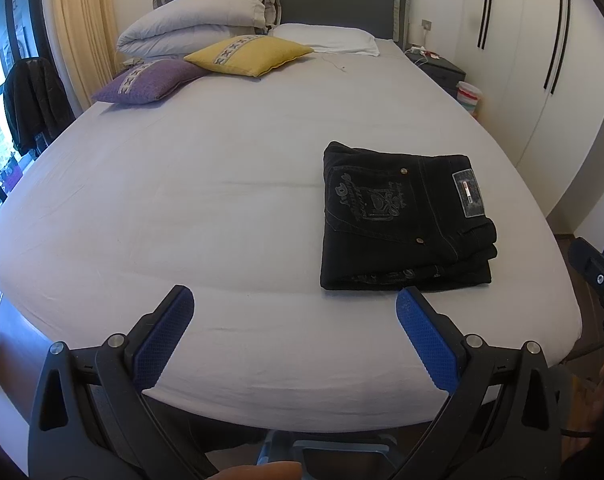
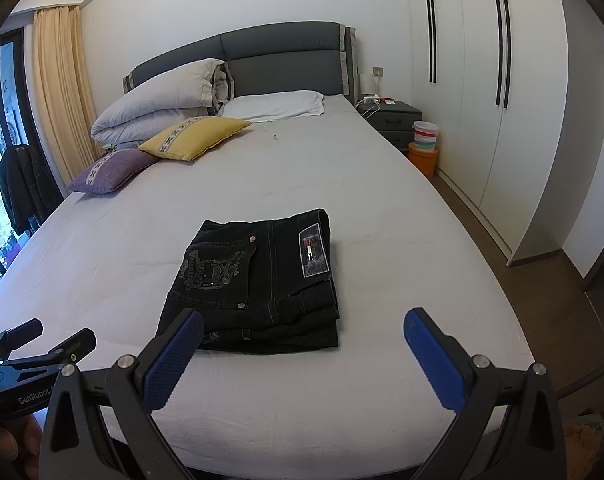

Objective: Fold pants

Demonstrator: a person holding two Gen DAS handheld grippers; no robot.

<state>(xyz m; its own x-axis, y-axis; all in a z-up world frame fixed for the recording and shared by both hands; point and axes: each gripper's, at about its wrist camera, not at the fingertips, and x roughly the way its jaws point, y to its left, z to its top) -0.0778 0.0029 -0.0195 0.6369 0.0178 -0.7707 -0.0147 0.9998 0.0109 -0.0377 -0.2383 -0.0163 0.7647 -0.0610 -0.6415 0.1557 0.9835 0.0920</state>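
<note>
Your left gripper (image 1: 295, 304) hangs with jaws wide and empty over the foot edge of the bed (image 1: 182, 208). To its right, the pants (image 1: 402, 216) lie near the foot edge, toward the bed's right side, already a compact stack. Your right gripper (image 2: 303, 326) is just as wide and empty. The fold looks finished, so only square any stray edge, pressing lightly.

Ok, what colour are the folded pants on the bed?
Black, with grey stitching; the pants show best in the right wrist view.
</note>
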